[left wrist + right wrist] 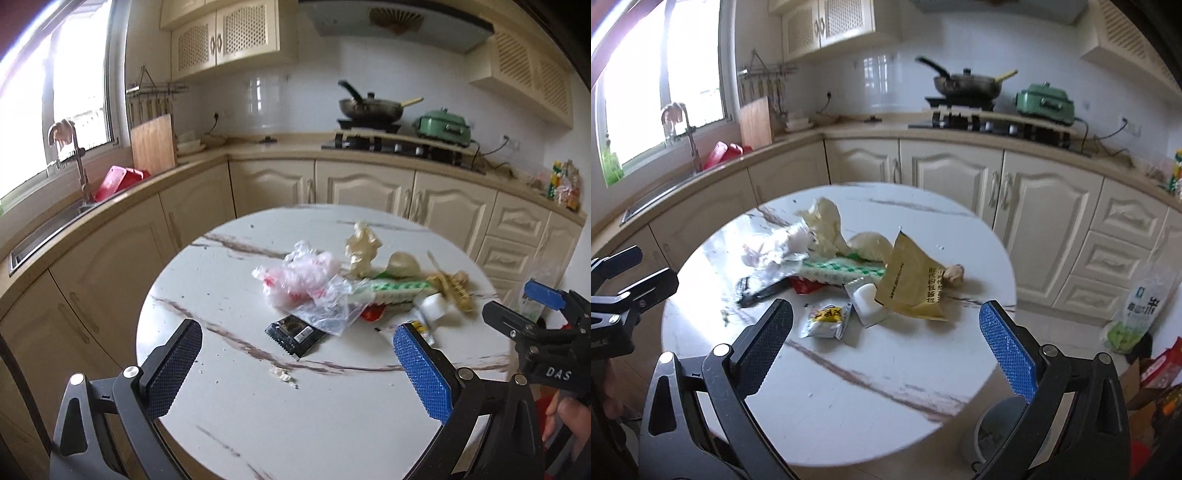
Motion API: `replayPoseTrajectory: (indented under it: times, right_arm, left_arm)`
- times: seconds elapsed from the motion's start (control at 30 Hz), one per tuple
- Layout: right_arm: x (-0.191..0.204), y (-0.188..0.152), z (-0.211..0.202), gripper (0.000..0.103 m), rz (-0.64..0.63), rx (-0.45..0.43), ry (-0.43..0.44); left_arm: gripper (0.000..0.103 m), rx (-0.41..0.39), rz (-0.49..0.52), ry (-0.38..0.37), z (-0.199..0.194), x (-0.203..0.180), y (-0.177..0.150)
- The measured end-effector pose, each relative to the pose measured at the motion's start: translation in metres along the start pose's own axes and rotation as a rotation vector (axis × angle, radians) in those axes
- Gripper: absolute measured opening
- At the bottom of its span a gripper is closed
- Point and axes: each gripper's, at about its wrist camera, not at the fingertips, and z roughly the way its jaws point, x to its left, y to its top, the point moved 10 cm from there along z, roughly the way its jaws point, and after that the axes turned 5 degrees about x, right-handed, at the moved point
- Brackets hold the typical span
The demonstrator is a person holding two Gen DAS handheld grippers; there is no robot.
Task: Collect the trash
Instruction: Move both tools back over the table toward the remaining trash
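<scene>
A heap of trash lies on the round white marble table [258, 424]: a crumpled clear plastic bag [299, 277], a black sachet [295, 334], a green-and-white wrapper [391, 290] and cream crumpled paper [364, 245]. In the right wrist view I see a yellow torn packet [912, 284], a small silver-yellow sachet [825, 321] and the green wrapper [846, 271]. My left gripper [299, 365] is open and empty, short of the heap. My right gripper [886, 343] is open and empty, just before the silver sachet. The right gripper also shows at the right edge of the left wrist view [535, 314].
Cream kitchen cabinets [362, 188] curve behind the table. A sink [44, 229] with a tap stands at left, a stove with a pan [369, 107] and a green pot [443, 127] at the back. A grey bin [997, 432] stands under the table's right edge, a bag [1141, 310] on the floor.
</scene>
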Motion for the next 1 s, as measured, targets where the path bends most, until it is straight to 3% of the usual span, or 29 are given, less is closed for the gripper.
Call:
replayPoseTrajectory:
  times: [0.2, 0.33, 0.43, 0.53, 0.8, 0.9, 0.97, 1.0]
  right_arm:
    - [-0.009, 0.011, 0.048, 0.099, 0.009, 0.051, -0.007]
    - [-0.017, 0.013, 0.083, 0.080, 0.029, 0.124, 0.007]
    - [-0.020, 0.010, 0.096, 0.074, 0.047, 0.153, 0.029]
    - [-0.022, 0.007, 0.097, 0.040, 0.052, 0.158, 0.054]
    - [-0.032, 0.011, 0.085, 0.016, 0.083, 0.111, 0.131]
    - [-0.038, 0.014, 0.073, 0.012, 0.100, 0.080, 0.163]
    - [-0.037, 0.017, 0.068, 0.009, 0.104, 0.073, 0.180]
    - [-0.037, 0.018, 0.066, 0.009, 0.107, 0.067, 0.191]
  left_arm:
    - [0.102, 0.048, -0.013, -0.001, 0.043, 0.009, 0.013]
    - [0.102, 0.073, 0.000, 0.009, 0.071, 0.011, 0.026]
    - [0.102, 0.097, 0.005, 0.000, 0.091, 0.010, 0.031]
    - [0.102, 0.112, 0.019, -0.011, 0.108, 0.006, 0.036]
    - [0.102, 0.149, 0.065, -0.043, 0.148, -0.012, 0.045]
    - [0.097, 0.166, 0.075, -0.019, 0.165, -0.012, 0.048]
    - [0.080, 0.195, 0.062, -0.030, 0.178, -0.012, 0.051]
    - [0.076, 0.202, 0.052, -0.041, 0.182, -0.012, 0.054]
